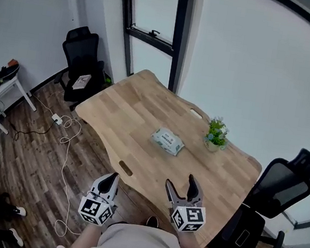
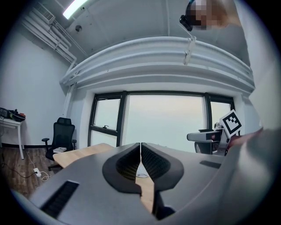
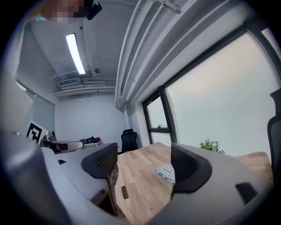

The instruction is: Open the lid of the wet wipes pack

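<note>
Far across the table point(image 1: 128, 111), pack point(image 1: 168, 141) looks soft, light; I'd pinch its lid edge. My left gripper point(image 1: 113, 177) clenched, right gripper point(image 1: 180, 181) released.

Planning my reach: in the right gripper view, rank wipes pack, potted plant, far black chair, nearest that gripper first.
1. White soft wet wipes pack, on wooden table.
2. Small green potted plant, farther right.
3. Black office chair, beyond the table.

Wooden counter point(image 1: 140, 109) below a window, wet wipes pack point(image 1: 168, 141) flat at the counter's middle, potted plant point(image 1: 217, 134) toward its right side, left gripper point(image 1: 113, 177) jaws together and right gripper point(image 1: 181, 183) jaws apart at its near edge, black chair point(image 1: 81, 60) at its far-left end.
</note>
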`<control>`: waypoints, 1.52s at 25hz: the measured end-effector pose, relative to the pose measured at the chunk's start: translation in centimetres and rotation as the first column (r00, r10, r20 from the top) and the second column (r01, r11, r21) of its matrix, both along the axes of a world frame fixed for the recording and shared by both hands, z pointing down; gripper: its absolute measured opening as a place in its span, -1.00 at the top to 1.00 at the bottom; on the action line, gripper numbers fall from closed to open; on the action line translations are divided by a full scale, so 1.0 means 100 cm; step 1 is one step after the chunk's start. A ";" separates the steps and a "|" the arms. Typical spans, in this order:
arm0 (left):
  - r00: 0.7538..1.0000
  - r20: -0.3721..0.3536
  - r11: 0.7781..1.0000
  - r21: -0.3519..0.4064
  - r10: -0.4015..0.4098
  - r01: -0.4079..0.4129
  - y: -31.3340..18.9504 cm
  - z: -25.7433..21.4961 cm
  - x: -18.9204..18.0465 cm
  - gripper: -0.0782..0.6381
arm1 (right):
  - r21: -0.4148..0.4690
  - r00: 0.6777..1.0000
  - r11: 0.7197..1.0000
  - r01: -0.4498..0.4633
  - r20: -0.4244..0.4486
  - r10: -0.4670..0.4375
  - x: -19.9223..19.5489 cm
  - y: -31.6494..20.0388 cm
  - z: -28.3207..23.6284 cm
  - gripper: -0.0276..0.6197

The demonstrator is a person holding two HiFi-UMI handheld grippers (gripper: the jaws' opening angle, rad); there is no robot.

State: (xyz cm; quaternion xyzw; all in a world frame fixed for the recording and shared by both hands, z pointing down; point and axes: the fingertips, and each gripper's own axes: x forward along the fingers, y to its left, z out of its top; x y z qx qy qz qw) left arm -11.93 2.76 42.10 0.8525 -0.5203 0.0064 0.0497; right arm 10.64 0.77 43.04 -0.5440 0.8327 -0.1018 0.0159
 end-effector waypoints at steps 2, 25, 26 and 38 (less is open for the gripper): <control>1.000 0.011 1.000 0.009 -0.015 0.015 -0.009 0.001 0.008 0.72 | -0.010 1.000 1.000 -0.001 0.009 0.001 0.008 -0.008 0.004 -0.22; 0.981 0.011 0.979 -0.055 0.196 -0.195 -0.131 0.028 -0.012 0.72 | -0.051 0.988 0.986 -0.156 -0.018 0.155 -0.028 -0.092 0.014 -0.22; 0.980 0.009 0.978 -0.059 0.200 -0.199 -0.134 0.030 -0.015 0.72 | -0.051 0.987 0.986 -0.159 -0.020 0.159 -0.030 -0.095 0.014 -0.21; 0.972 0.002 0.967 -0.102 0.234 -0.232 -0.165 0.043 -0.022 0.72 | -0.065 0.982 0.981 -0.184 -0.043 0.182 -0.039 -0.123 0.017 -0.20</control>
